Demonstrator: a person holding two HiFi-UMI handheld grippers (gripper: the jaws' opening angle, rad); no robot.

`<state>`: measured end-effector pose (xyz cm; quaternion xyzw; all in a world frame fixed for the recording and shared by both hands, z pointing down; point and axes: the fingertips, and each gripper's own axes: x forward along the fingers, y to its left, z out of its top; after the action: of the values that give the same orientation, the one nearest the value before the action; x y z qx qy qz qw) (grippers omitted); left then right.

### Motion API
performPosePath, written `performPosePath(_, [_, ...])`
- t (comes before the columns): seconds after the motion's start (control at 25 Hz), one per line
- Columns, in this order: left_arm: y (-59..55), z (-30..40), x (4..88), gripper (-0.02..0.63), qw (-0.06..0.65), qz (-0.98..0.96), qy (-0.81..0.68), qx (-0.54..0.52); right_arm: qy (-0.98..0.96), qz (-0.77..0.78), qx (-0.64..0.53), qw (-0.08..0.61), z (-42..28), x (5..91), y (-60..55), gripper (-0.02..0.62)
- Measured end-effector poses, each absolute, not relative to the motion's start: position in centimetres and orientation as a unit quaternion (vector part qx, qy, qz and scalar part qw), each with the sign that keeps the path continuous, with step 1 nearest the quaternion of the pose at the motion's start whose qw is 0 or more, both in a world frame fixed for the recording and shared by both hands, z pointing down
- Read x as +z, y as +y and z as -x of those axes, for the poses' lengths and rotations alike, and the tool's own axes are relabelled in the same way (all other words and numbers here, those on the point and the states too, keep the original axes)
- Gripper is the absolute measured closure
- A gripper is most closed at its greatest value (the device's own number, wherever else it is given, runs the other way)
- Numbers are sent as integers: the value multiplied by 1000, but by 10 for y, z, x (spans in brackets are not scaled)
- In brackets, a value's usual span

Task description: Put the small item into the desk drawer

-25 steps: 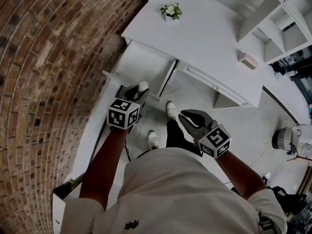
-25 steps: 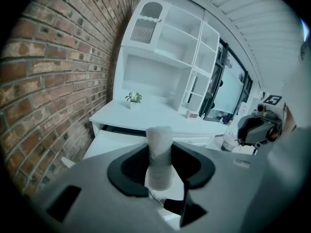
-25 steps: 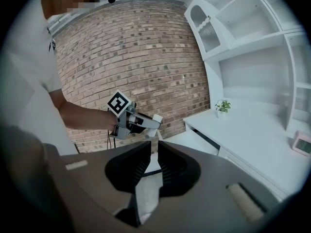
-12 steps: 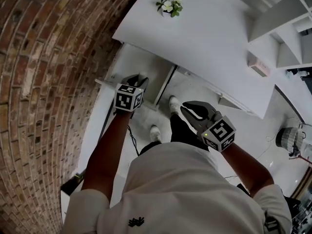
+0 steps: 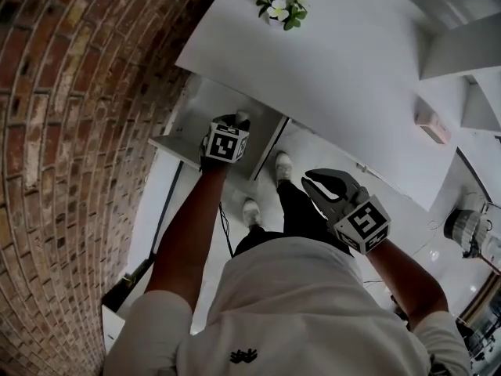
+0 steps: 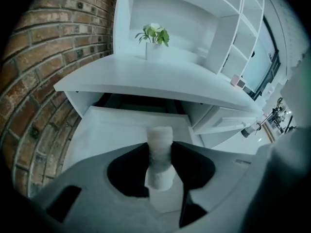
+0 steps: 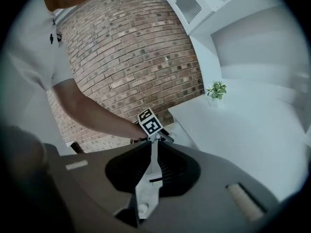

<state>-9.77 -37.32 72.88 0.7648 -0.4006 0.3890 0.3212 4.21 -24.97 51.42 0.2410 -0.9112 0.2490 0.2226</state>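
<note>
My left gripper point(image 5: 235, 125) is shut on the small item point(image 6: 159, 152), a white, rough, upright cylinder that sticks out past the pads. The gripper points down over the open white desk drawer point(image 5: 190, 110), which is pulled out under the left end of the desk top point(image 5: 344, 77). In the left gripper view the drawer point(image 6: 114, 125) lies just beyond the left gripper point(image 6: 160, 147); its floor looks bare. My right gripper point(image 5: 317, 182) hangs shut, with nothing in it, to the right over the floor. Seen in its own view, the right gripper point(image 7: 152, 147) points toward the left hand's marker cube point(image 7: 150, 123).
A brick wall point(image 5: 70, 131) runs close along the drawer's left side. A small potted plant point(image 5: 283, 8) and a pink box point(image 5: 432, 128) stand on the desk. White shelves point(image 6: 228, 38) rise behind it. The person's feet point(image 5: 252, 210) are on the floor by the drawer.
The left gripper has gone forward and down with the white item, from beside the drawer's front to over the open drawer. The right gripper has shifted a little to the right.
</note>
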Motion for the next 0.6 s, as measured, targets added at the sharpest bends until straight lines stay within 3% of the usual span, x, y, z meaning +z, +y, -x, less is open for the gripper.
performPosePath(0.6, [-400, 91, 841, 467, 319, -735, -354, 483, -889, -261, 288, 242, -55, 552, -281, 541])
